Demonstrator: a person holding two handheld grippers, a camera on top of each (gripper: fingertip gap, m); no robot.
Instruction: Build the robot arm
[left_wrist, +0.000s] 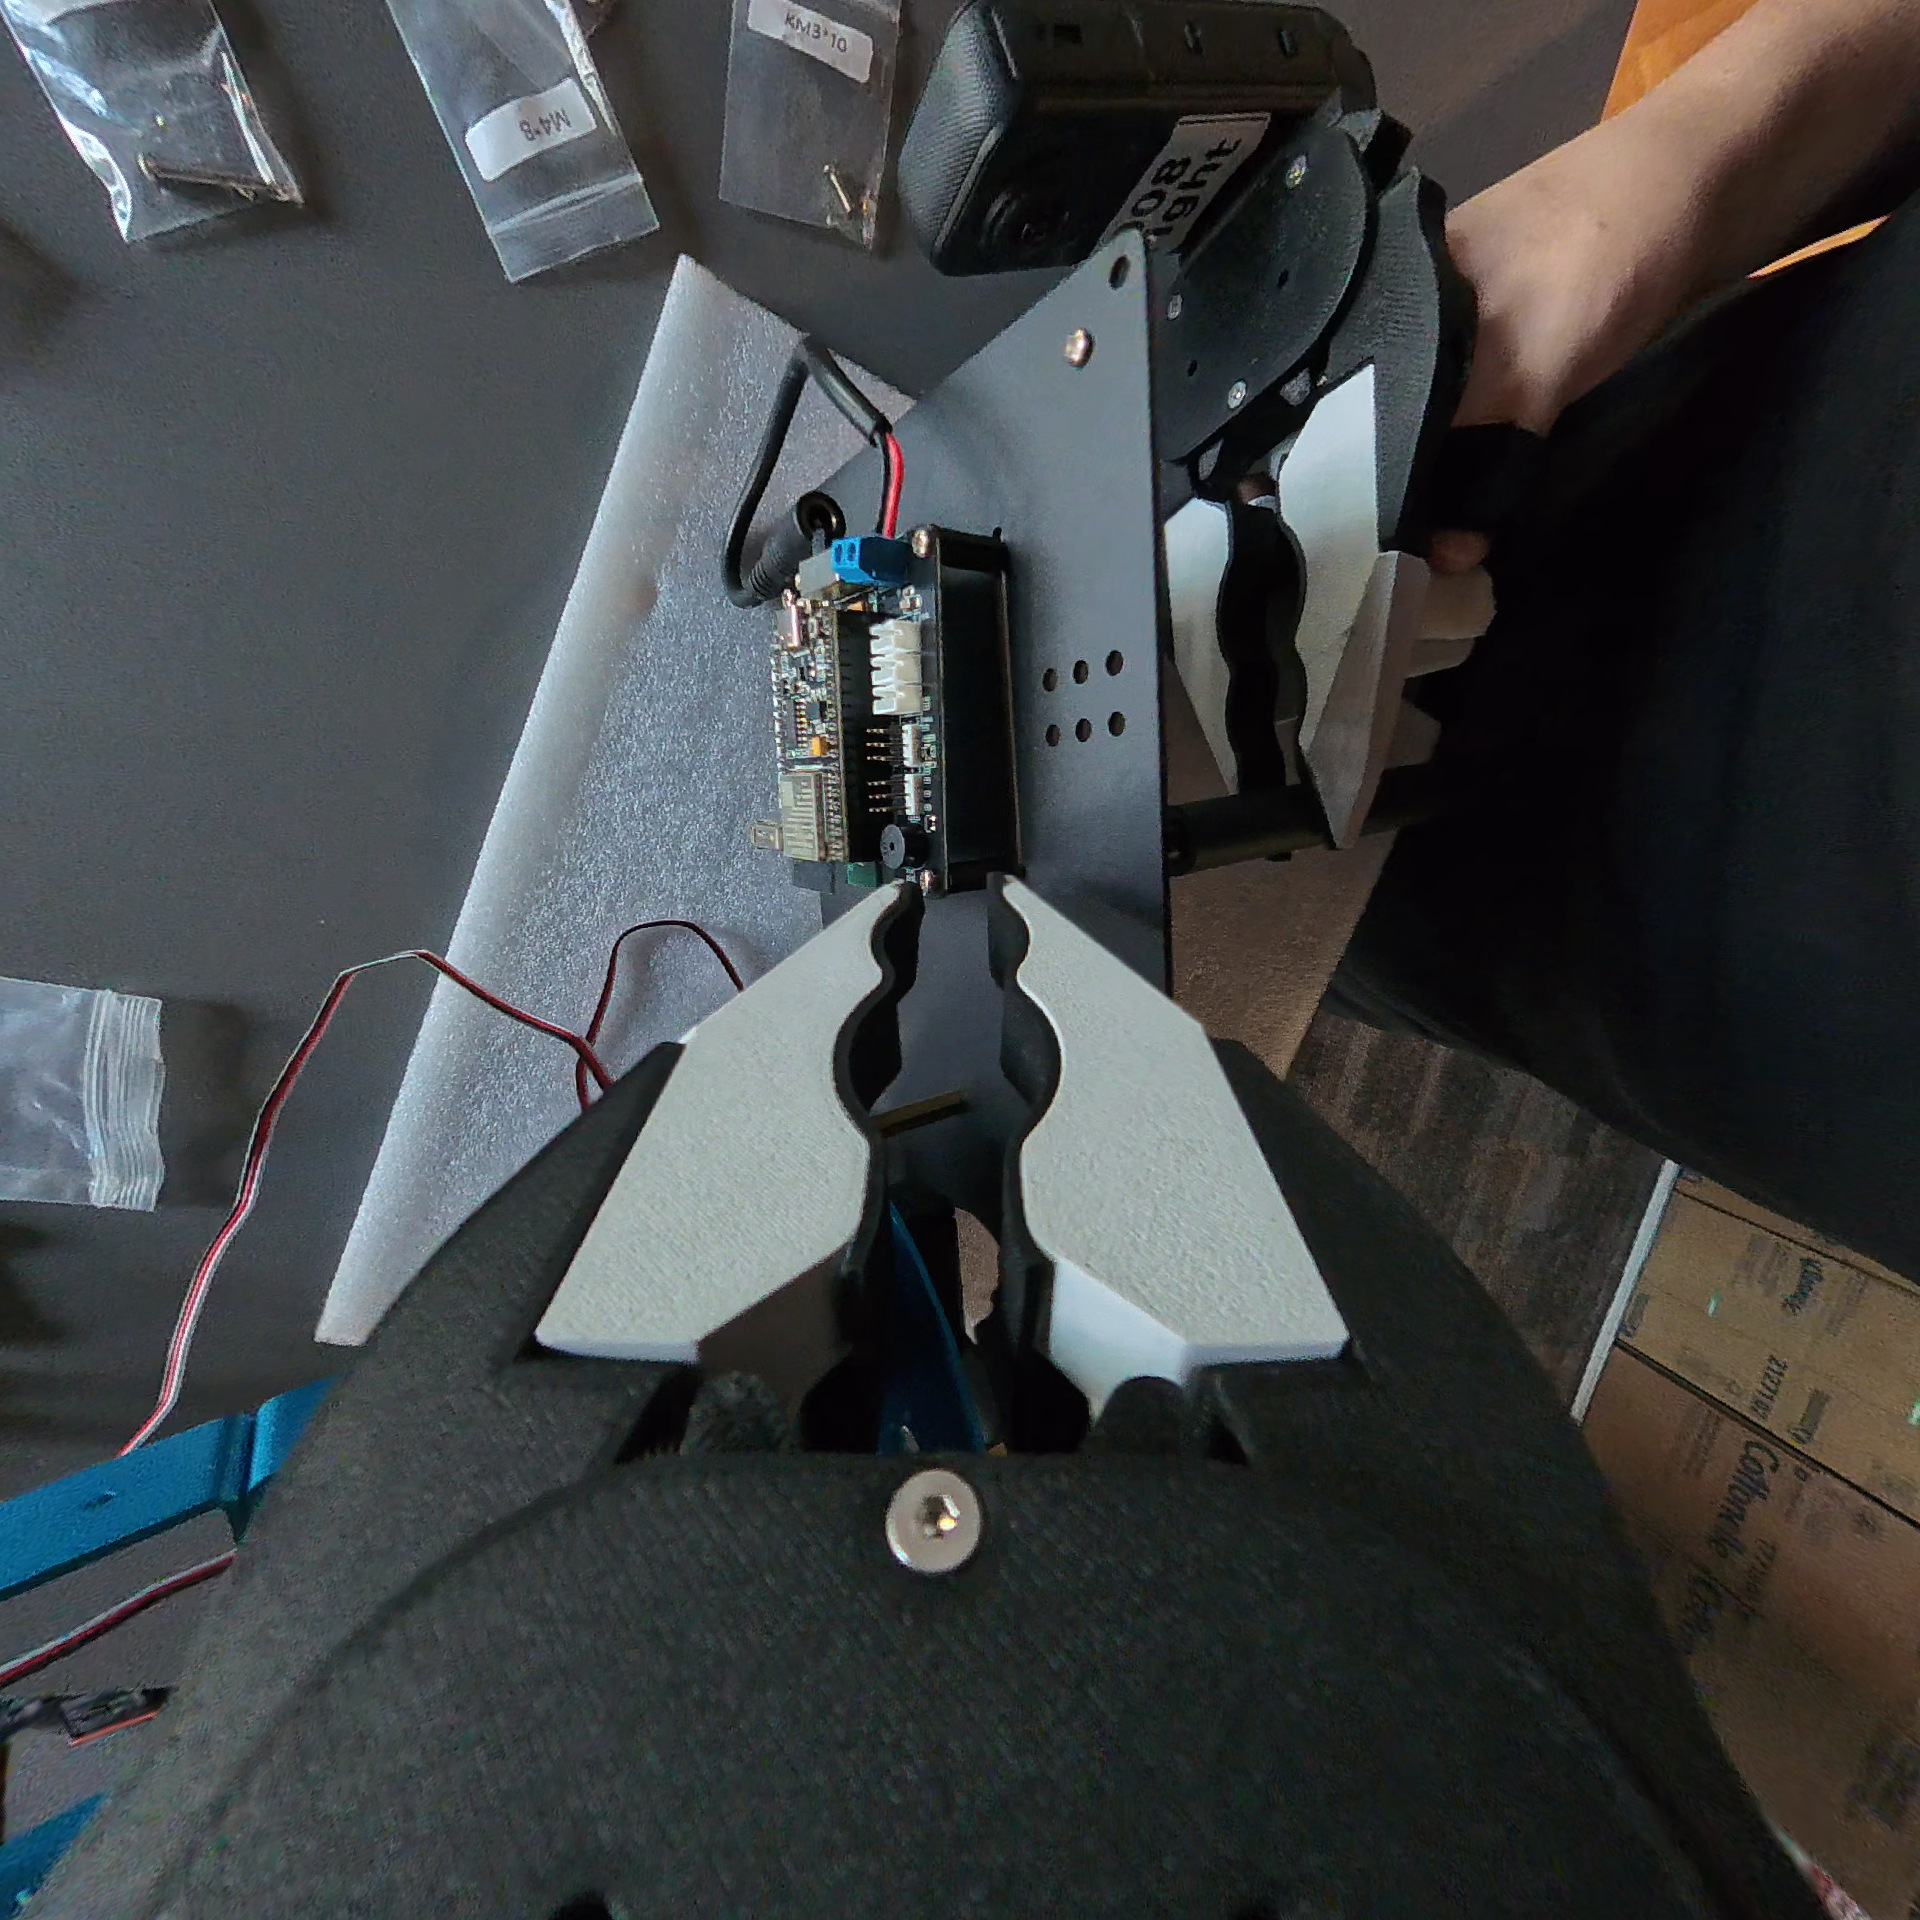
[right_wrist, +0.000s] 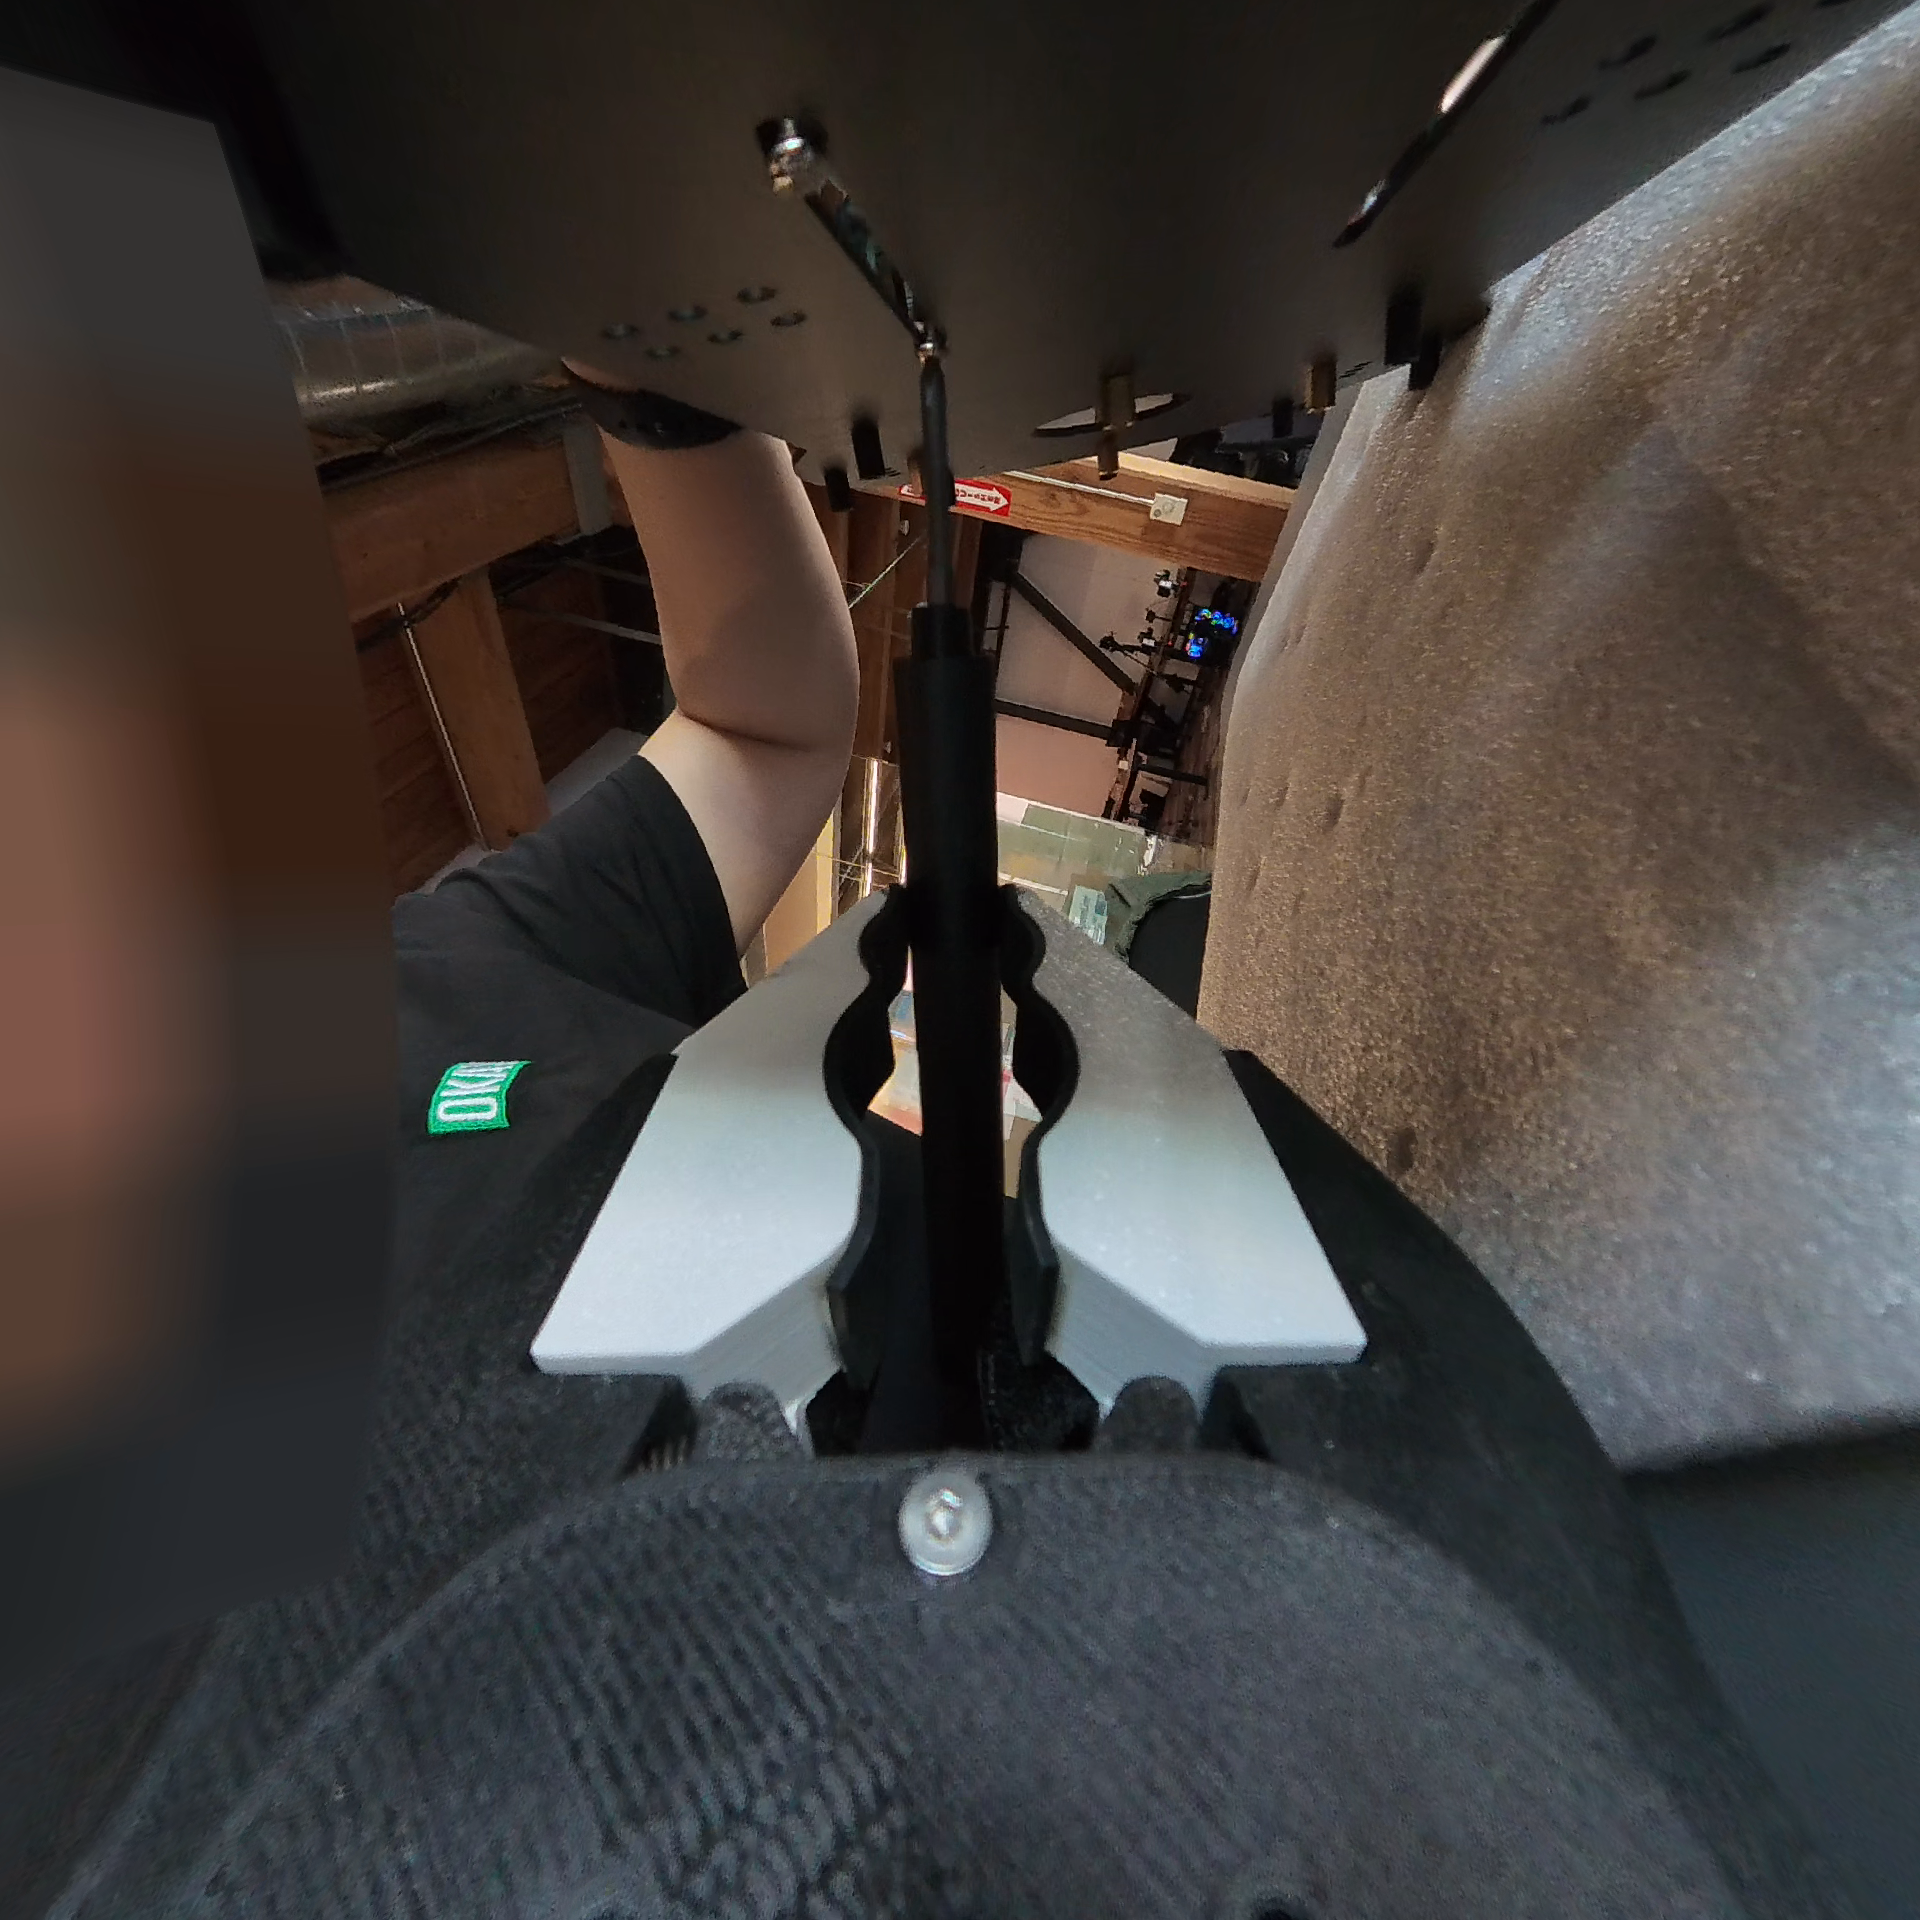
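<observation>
My left gripper (left_wrist: 951, 894) is shut on the lower edge of a black metal plate (left_wrist: 1081, 540) and holds it tilted up off a white foam sheet (left_wrist: 582, 810). A circuit board (left_wrist: 862, 717) with a blue terminal and a black cable is mounted on the plate. My right gripper (right_wrist: 954, 914) is shut on a black screwdriver (right_wrist: 951, 790). Its tip touches a screw point on the plate's underside (right_wrist: 1039, 156). The right gripper (left_wrist: 1283, 800) also shows behind the plate in the left wrist view, in a person's hand.
Several clear bags of small screws (left_wrist: 551, 135) lie on the dark table, with one more bag (left_wrist: 73, 1091) at the left. Red, white and black wires (left_wrist: 312, 1049) and blue metal parts (left_wrist: 135, 1475) lie at the lower left. Cardboard boxes (left_wrist: 1766, 1403) stand on the floor. One gripper's finger ends stand about 10 centimetres off the other's.
</observation>
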